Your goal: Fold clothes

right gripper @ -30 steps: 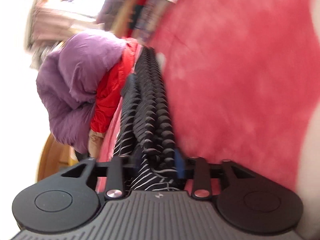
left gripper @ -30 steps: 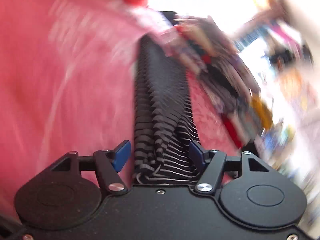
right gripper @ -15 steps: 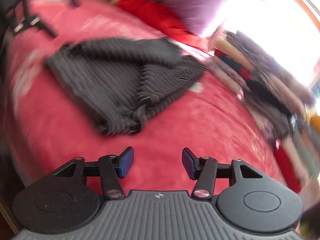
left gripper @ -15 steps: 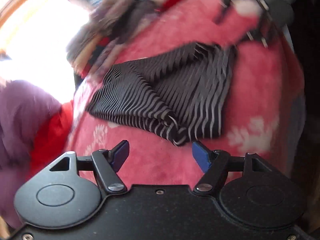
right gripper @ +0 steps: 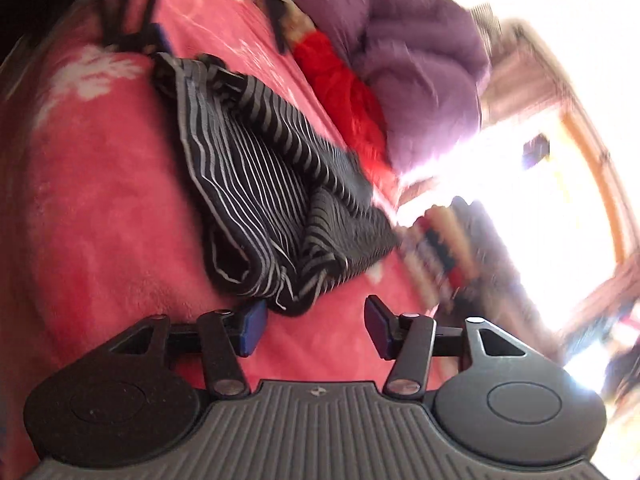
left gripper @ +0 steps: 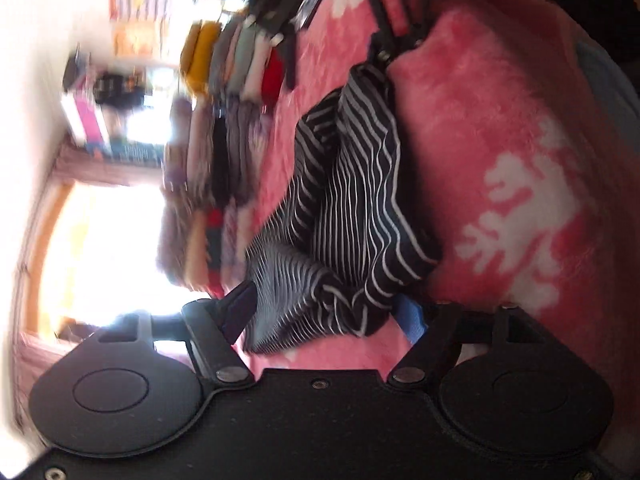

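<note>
A black garment with thin white stripes (left gripper: pixel 352 200) lies bunched and partly folded on a pink fleece blanket (left gripper: pixel 480 128). It also shows in the right wrist view (right gripper: pixel 264 200). My left gripper (left gripper: pixel 328 316) is open, its blue pads on either side of the garment's near corner. My right gripper (right gripper: pixel 314 326) is open and empty, just short of the garment's other end, over the blanket (right gripper: pixel 100 200). Each gripper shows at the far end of the other's view.
A stack of folded clothes (left gripper: pixel 224 148) lies beyond the garment on the left. A purple quilted jacket (right gripper: pixel 420 60) and a red garment (right gripper: pixel 344 96) lie on the blanket's far side. A bright window (right gripper: pixel 520 200) washes out the right.
A second ago both grippers held the striped garment stretched between them. They let it go onto the blanket, opened, and have now come back close to its two ends.
</note>
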`<state>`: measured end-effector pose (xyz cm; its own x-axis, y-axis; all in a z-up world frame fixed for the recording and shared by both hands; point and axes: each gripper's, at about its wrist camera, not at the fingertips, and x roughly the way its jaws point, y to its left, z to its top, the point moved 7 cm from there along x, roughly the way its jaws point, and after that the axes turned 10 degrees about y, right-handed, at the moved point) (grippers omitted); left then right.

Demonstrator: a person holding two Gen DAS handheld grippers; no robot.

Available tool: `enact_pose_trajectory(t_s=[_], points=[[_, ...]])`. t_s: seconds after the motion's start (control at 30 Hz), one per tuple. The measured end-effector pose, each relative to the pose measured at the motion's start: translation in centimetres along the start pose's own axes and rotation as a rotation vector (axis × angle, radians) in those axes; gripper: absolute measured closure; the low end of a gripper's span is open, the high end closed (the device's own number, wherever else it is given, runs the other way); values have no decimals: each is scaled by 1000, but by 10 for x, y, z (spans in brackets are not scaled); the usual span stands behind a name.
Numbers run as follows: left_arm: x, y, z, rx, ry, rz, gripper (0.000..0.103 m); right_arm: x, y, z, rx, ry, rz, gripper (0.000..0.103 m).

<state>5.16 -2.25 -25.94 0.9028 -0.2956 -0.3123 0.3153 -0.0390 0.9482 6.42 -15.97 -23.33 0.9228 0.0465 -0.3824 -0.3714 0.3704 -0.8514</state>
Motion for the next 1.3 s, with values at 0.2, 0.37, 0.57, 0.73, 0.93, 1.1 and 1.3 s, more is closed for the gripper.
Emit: enact_pose_trajectory(t_s=[0.2, 0.37, 0.57, 0.73, 0.93, 1.1, 1.3], points=[[-2, 10, -3, 8, -32, 63, 28, -1, -3, 0, -128, -124, -25, 38], [2, 5, -8, 5, -46, 28, 32, -9, -6, -6, -118, -103, 57, 41], [14, 8, -5, -9, -65, 13, 32, 6, -7, 2, -157, -126, 115, 38], [14, 6, -5, -10, -84, 20, 34, 10, -18, 1, -137, -165, 111, 26], [12, 1, -4, 41, -104, 8, 46, 4, -9, 2, -202, -241, 72, 37], [12, -8, -4, 67, -70, -16, 73, 7, -4, 5, -253, -224, 135, 60], [1, -7, 3, -11, 19, -27, 83, 9, -5, 11, -155, -151, 219, 78]])
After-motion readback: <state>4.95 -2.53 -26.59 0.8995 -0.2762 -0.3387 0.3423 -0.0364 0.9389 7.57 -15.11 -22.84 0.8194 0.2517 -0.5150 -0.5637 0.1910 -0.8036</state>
